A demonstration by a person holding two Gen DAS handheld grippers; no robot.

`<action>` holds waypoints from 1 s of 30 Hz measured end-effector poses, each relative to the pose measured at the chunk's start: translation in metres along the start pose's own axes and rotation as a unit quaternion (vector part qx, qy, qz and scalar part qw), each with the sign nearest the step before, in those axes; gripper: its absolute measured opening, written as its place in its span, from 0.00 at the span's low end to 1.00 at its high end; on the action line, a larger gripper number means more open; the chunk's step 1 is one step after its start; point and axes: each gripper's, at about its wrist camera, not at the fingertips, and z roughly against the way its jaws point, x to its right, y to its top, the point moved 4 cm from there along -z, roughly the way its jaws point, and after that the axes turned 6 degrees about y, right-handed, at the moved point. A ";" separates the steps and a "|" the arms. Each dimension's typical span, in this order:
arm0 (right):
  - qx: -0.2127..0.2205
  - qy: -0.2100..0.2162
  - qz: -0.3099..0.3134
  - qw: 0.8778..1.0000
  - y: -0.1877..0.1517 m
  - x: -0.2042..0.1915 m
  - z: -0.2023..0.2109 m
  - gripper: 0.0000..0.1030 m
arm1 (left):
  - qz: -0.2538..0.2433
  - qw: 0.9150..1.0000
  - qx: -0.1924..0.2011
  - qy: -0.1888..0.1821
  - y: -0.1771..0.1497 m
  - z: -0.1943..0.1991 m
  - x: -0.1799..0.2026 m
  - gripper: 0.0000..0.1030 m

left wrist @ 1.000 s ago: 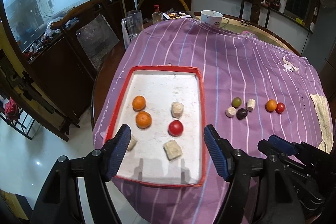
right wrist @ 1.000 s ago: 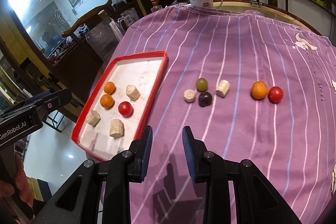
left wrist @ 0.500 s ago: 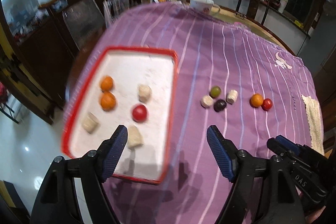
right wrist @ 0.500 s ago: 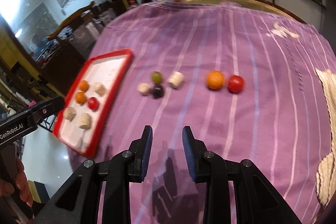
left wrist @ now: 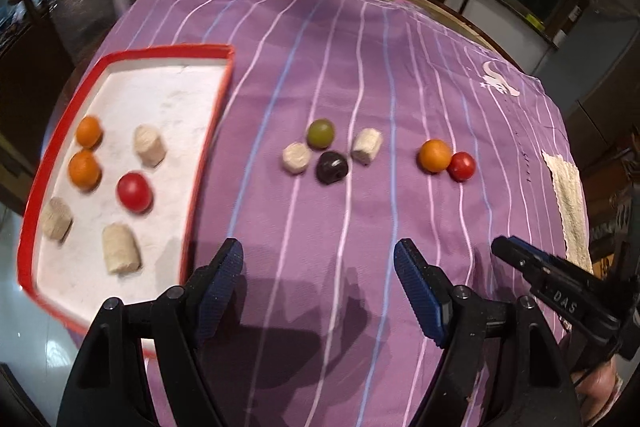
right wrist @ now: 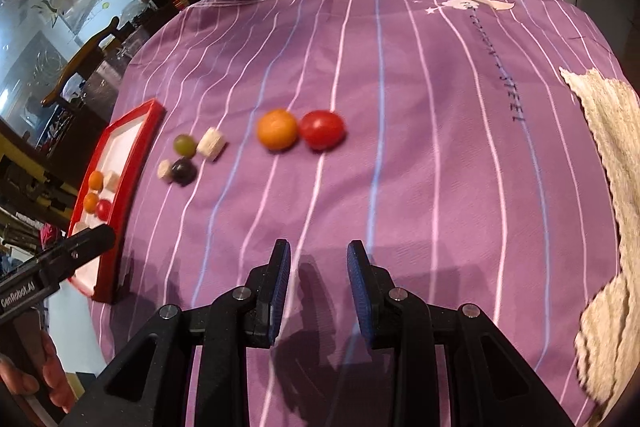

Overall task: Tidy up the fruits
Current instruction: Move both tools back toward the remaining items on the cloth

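Fruit sorting looks about half done to us. At the counter's left edge the red tray (left wrist: pixel 208 131) already holds two oranges (left wrist: pixel 85 159), a red tomato (left wrist: pixel 134 191) and four pale cork-like pieces (left wrist: pixel 149 146). Toward the middle of the purple cloth (left wrist: pixel 360 59) we see a loose cluster: a green grape (left wrist: pixel 320 133), a dark plum (left wrist: pixel 331 167) and two more pale pieces (left wrist: pixel 366 145). Further right an orange (right wrist: pixel 277 129) and a second tomato (right wrist: pixel 322 129) sit touching. We judge these six still need moving. Our left gripper (left wrist: pixel 318 285) hovers with jaws wide apart and empty; our right gripper (right wrist: pixel 319 293) hovers with jaws narrowly apart, holding nothing.
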 end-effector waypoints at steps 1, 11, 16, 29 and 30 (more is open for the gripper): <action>0.003 0.000 0.004 1.000 0.006 0.002 -0.002 0.32 | -0.004 1.000 0.002 -0.003 0.003 -0.002 0.003 0.75; 0.001 -0.001 0.014 1.000 0.039 0.012 -0.024 0.31 | -0.058 0.998 0.018 -0.011 0.029 -0.021 0.020 0.74; -0.006 0.003 0.002 1.000 0.038 0.017 -0.031 0.31 | -0.027 0.999 0.008 -0.032 0.035 -0.030 0.001 0.72; 0.002 0.005 0.027 1.000 0.050 0.005 -0.043 0.32 | -0.060 0.996 -0.012 -0.057 0.070 -0.069 0.010 0.46; 0.002 0.003 0.033 0.999 0.051 0.003 -0.044 0.31 | -0.061 0.996 -0.016 -0.061 0.073 -0.073 0.010 0.46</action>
